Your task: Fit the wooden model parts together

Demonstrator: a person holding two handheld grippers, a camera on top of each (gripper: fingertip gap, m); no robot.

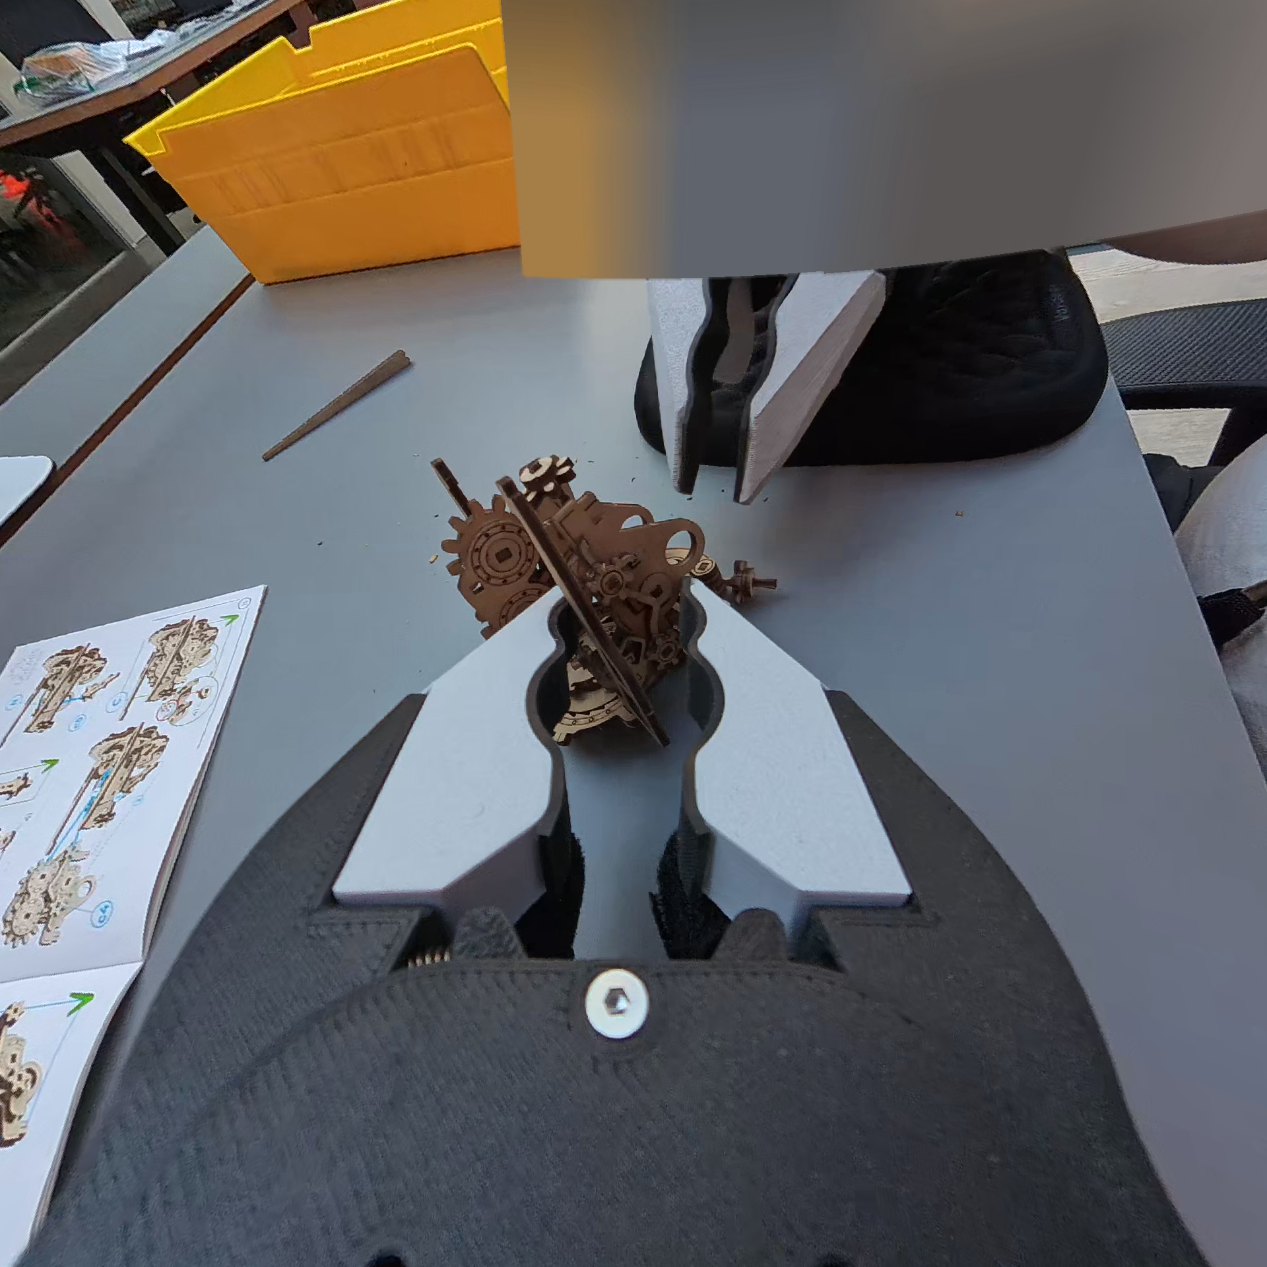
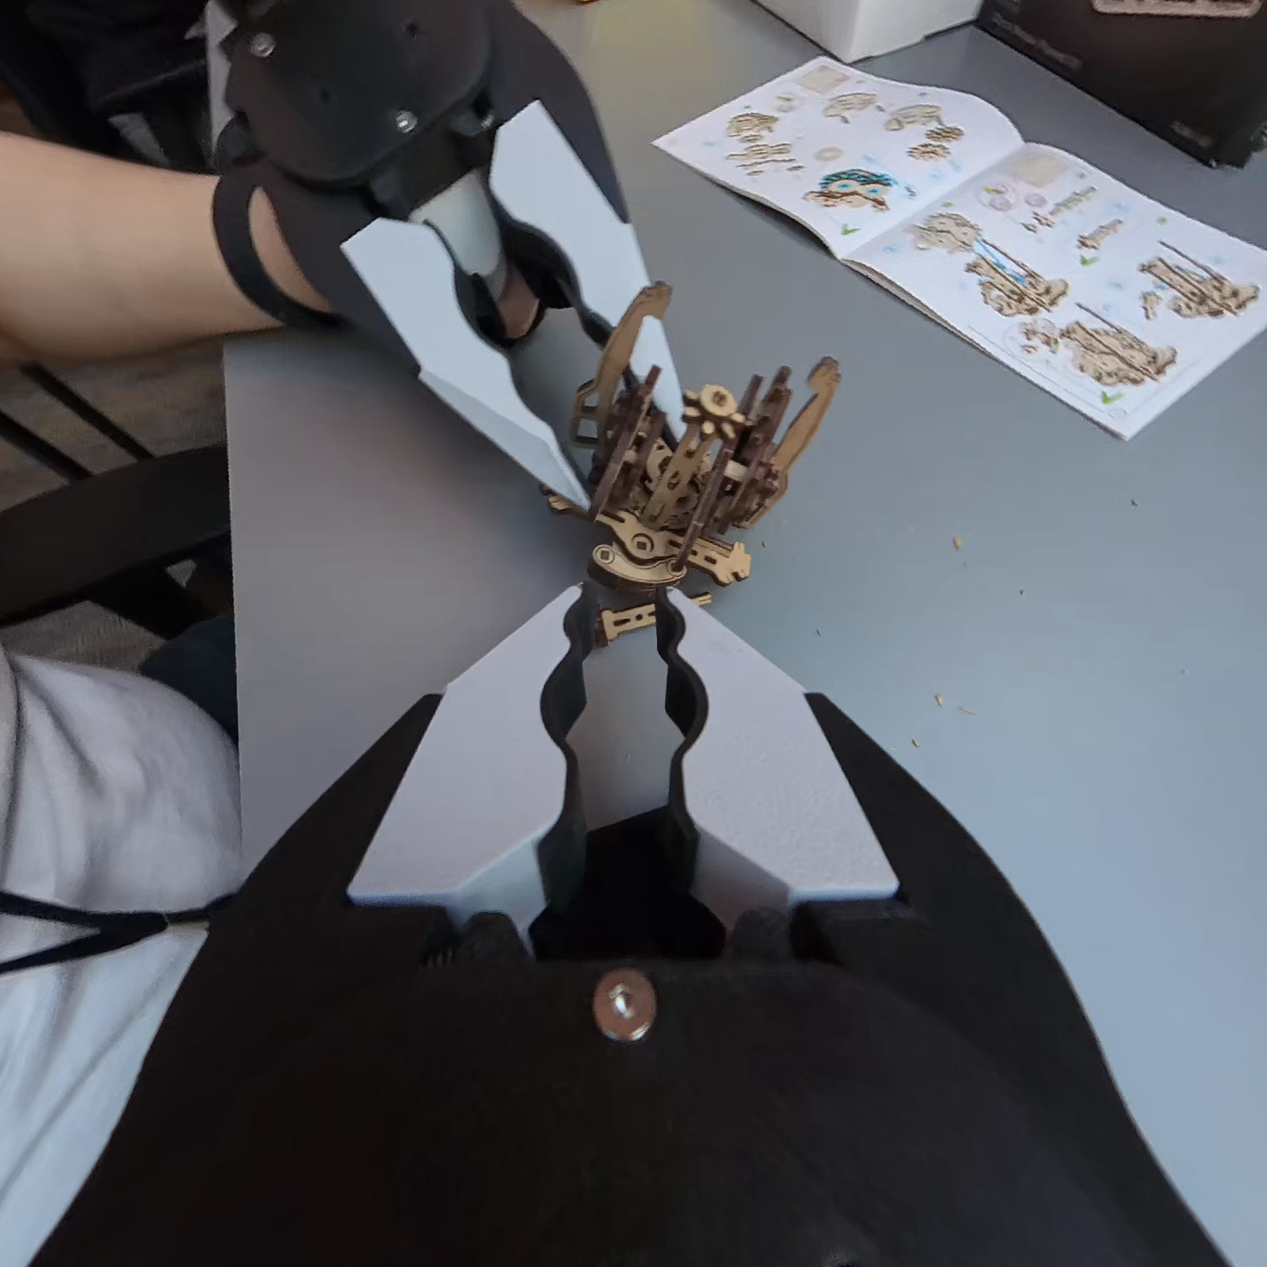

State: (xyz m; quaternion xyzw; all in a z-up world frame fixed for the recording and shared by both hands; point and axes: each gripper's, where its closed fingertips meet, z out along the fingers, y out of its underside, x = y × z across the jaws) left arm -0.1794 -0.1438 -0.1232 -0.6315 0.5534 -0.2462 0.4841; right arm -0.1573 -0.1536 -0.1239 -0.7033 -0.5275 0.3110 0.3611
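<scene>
I'm gripping the wooden gear model (image 1: 603, 617) in my left gripper (image 1: 624, 603); my right gripper (image 2: 620, 603), at 6 o'clock, is hanging open

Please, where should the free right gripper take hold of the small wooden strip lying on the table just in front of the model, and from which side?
Probably across the short width of the wooden strip, coming from above: it lies flat on the table, crosswise between the right gripper's open fingers. The left gripper is at the wooden model.
</scene>
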